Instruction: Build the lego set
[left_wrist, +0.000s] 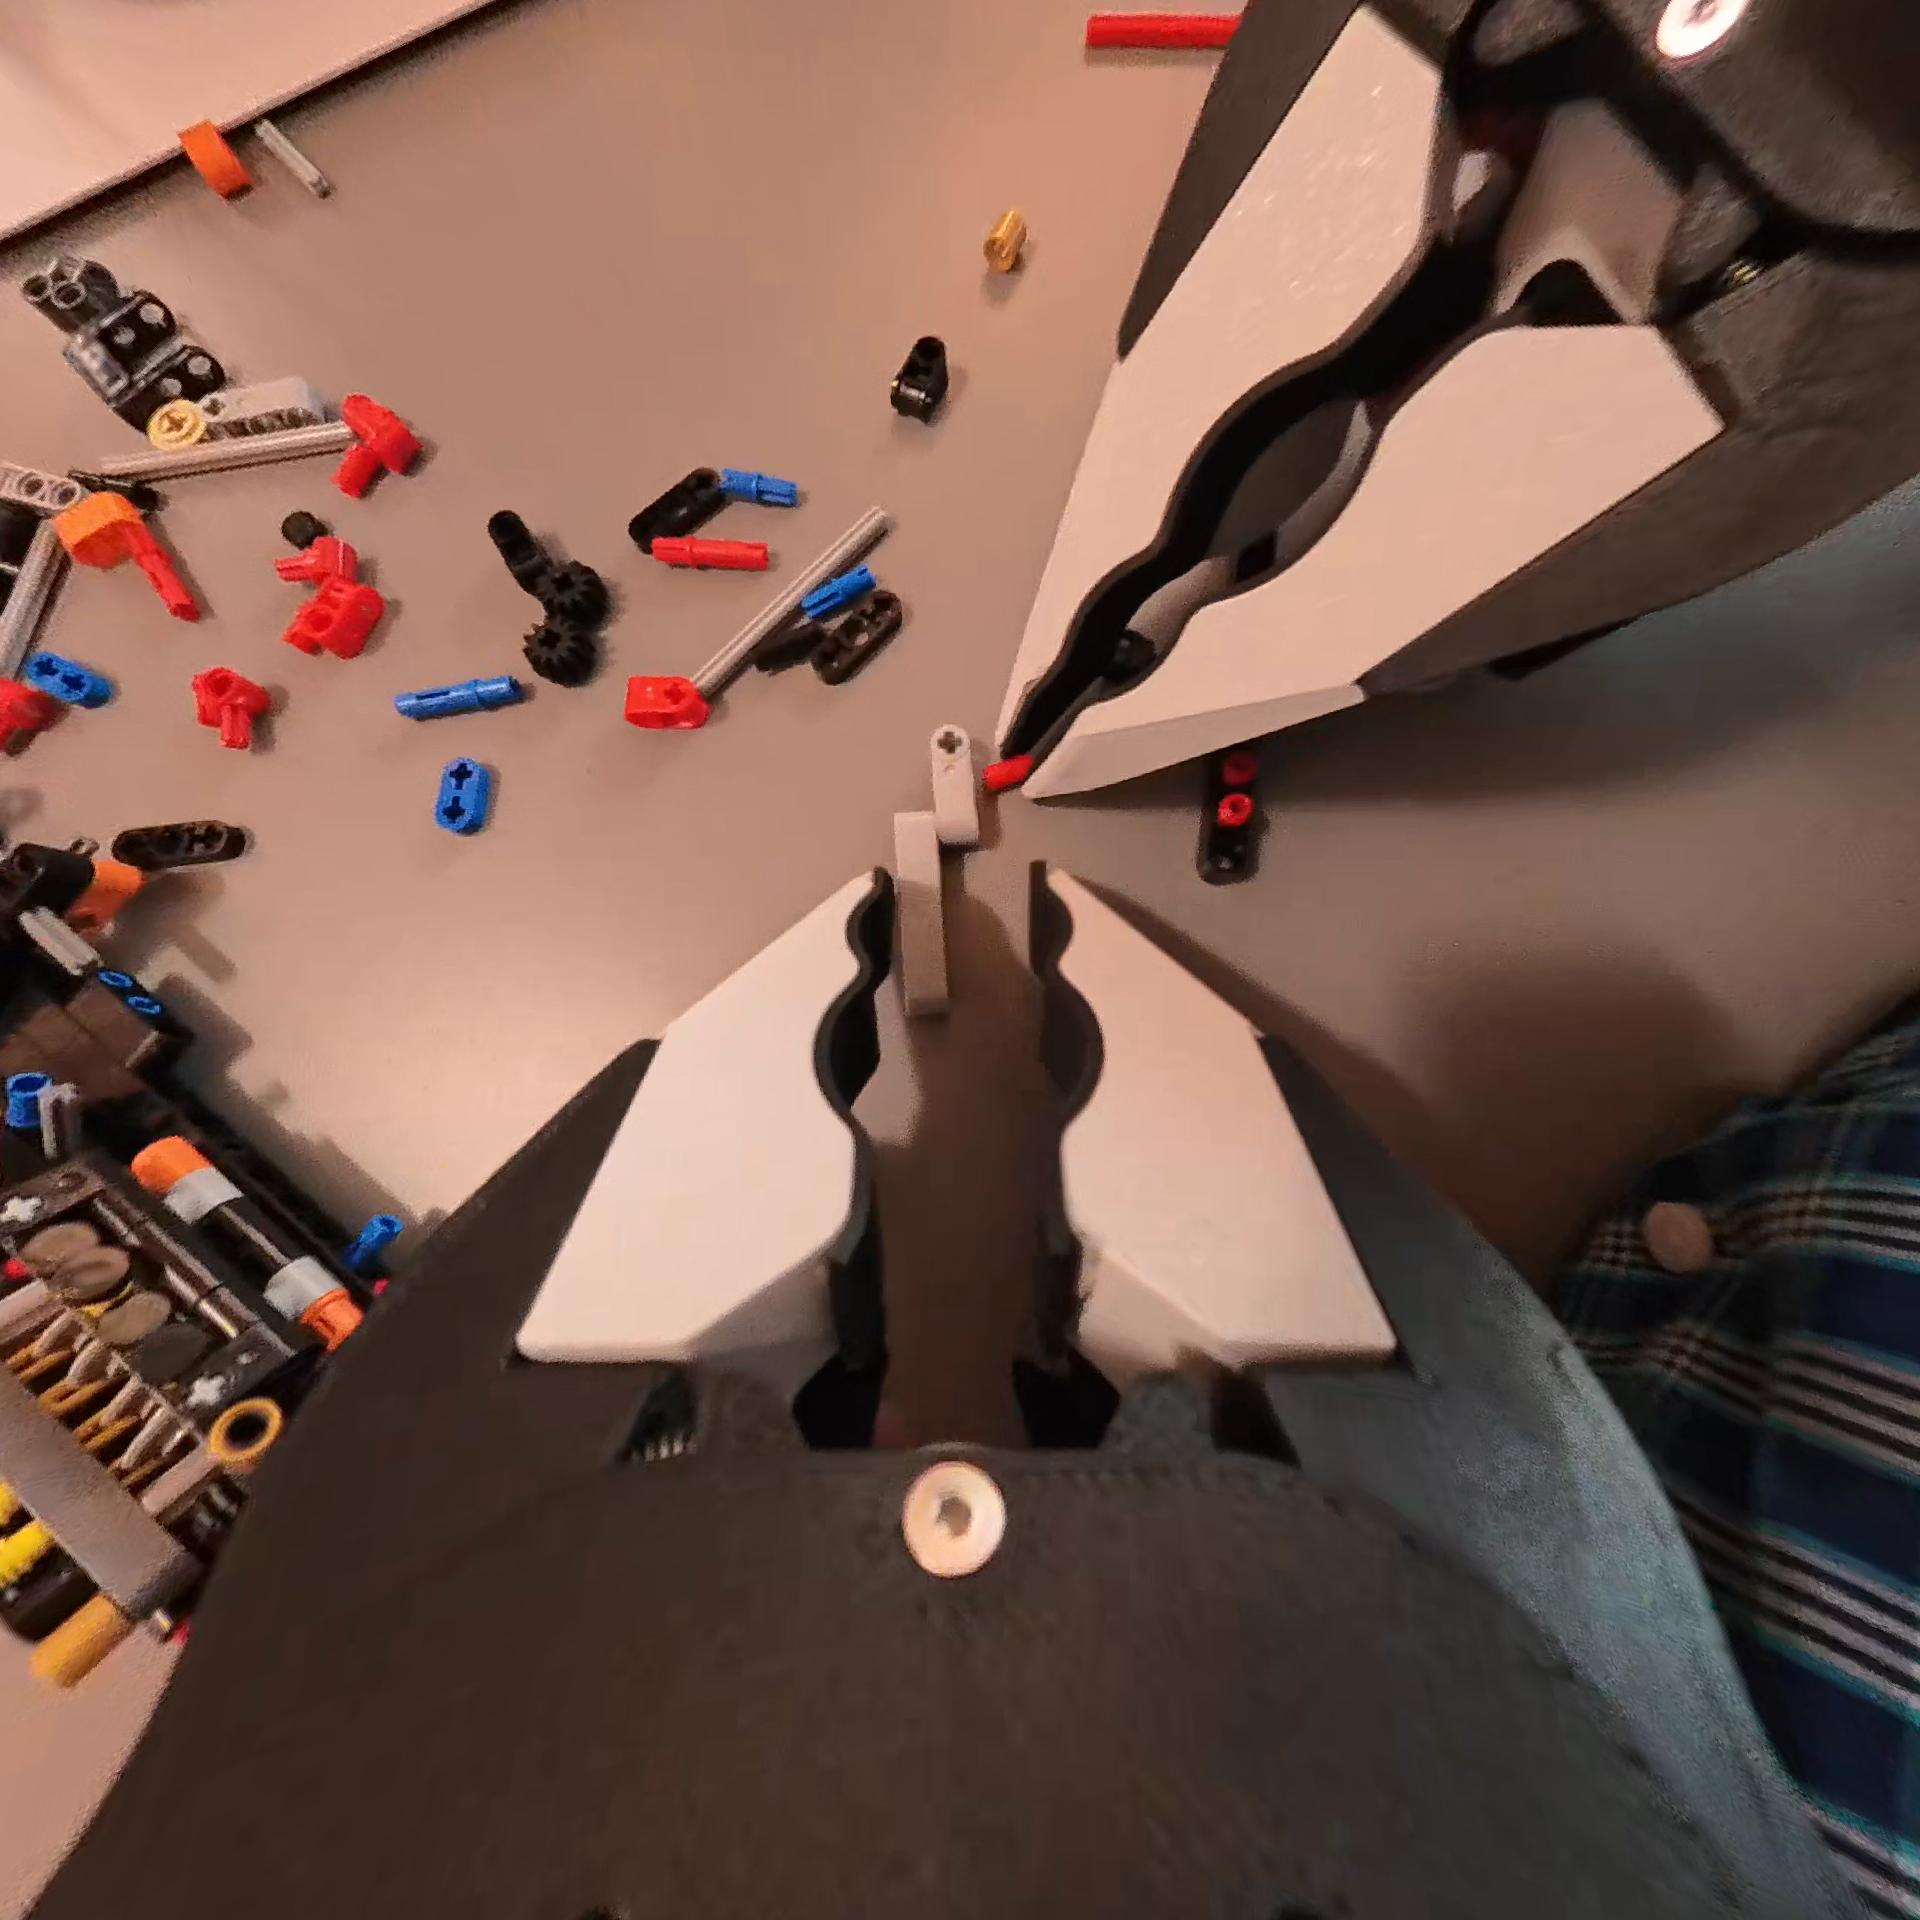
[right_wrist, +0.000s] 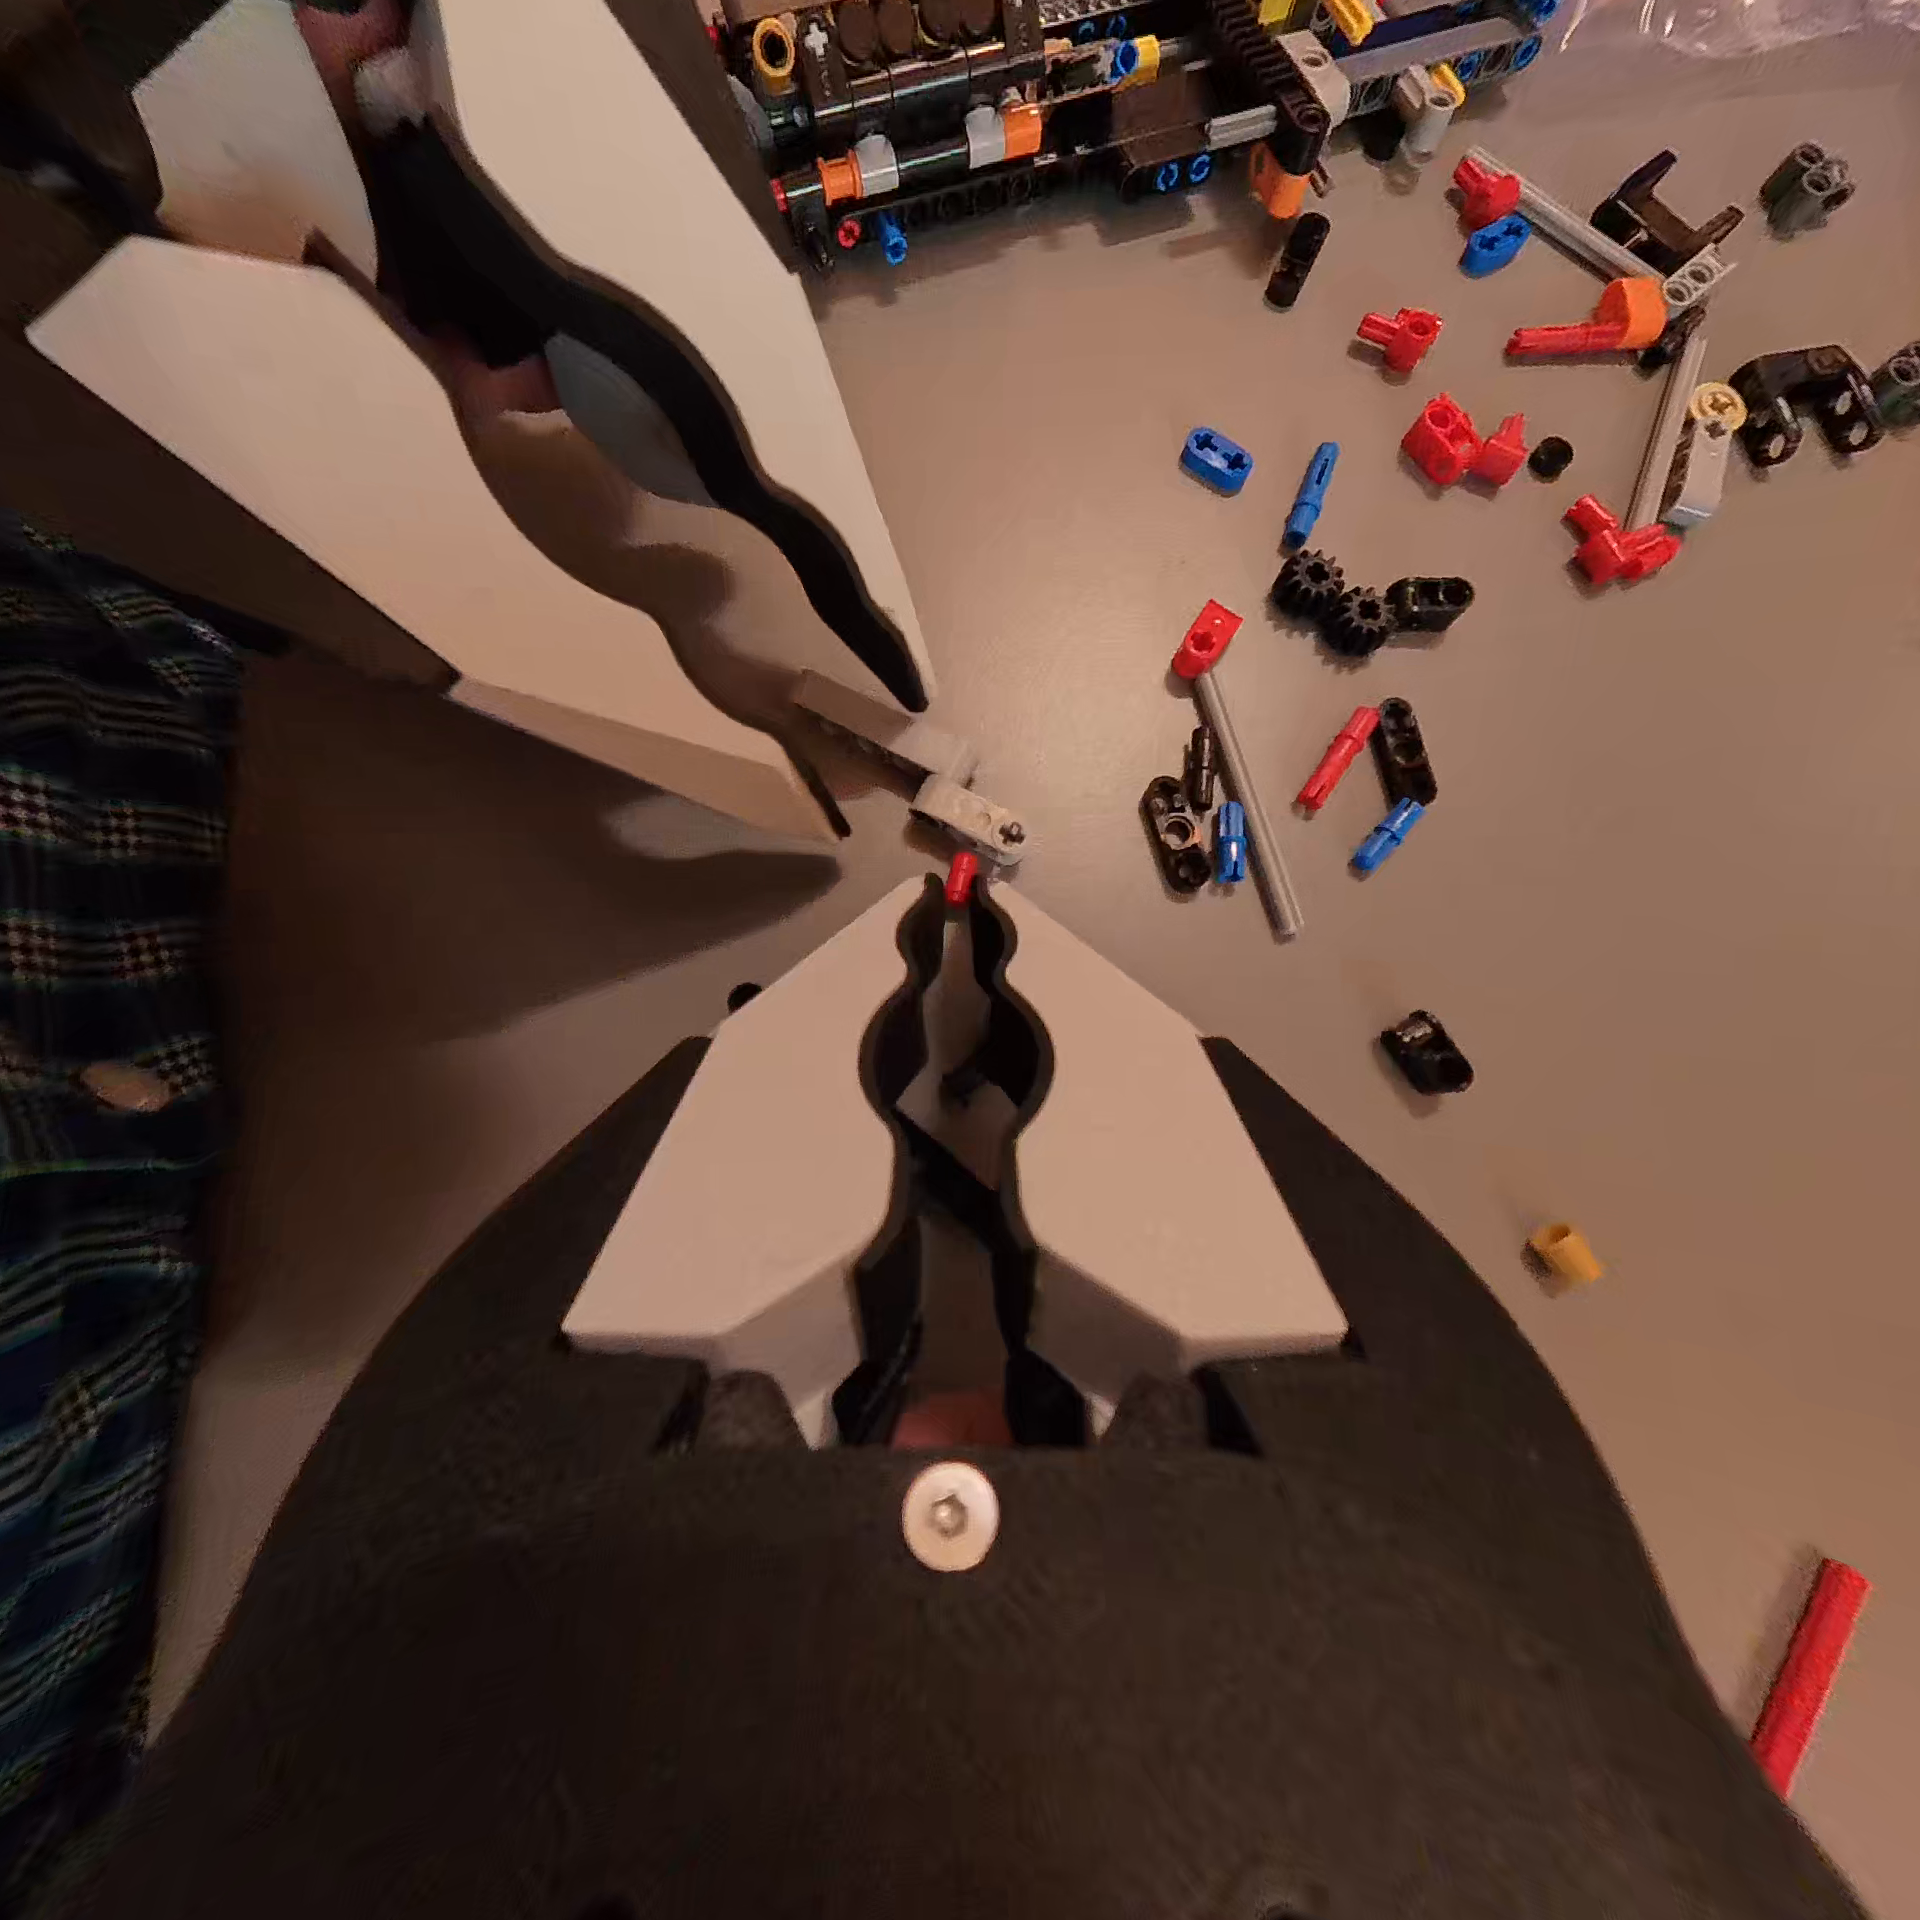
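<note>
My left gripper (left_wrist: 961, 883) is shut on a light grey beam (left_wrist: 923, 925) that carries a small grey connector (left_wrist: 951, 790) at its far end, held above the table. My right gripper (right_wrist: 961, 906) is shut on a short red pin (right_wrist: 961, 875), whose tip sticks out past the fingertips. The pin's tip is right beside the grey connector (right_wrist: 971, 818); I cannot tell whether they touch. In the left wrist view, the right gripper (left_wrist: 1013, 767) comes in from the upper right with the red pin (left_wrist: 1008, 772). The left gripper (right_wrist: 873, 764) shows at the upper left of the right wrist view.
A partly built model (left_wrist: 125, 1299) (right_wrist: 1039, 104) stands at the table's side. Several loose red, blue, black and grey pieces (left_wrist: 561, 592) (right_wrist: 1351, 623) lie scattered. A black beam with red pins (left_wrist: 1229, 816), a yellow bush (right_wrist: 1564, 1252) and a long red axle (right_wrist: 1808, 1673) lie apart. A plaid sleeve (left_wrist: 1766, 1403) is near. Less than 4 cm separates the two grippers' tips. Between my right fingertips and the yellow bush (right_wrist: 1564, 1252) there is roughly 12 centimeters. It is also in sight in the left wrist view (left_wrist: 1004, 237).
</note>
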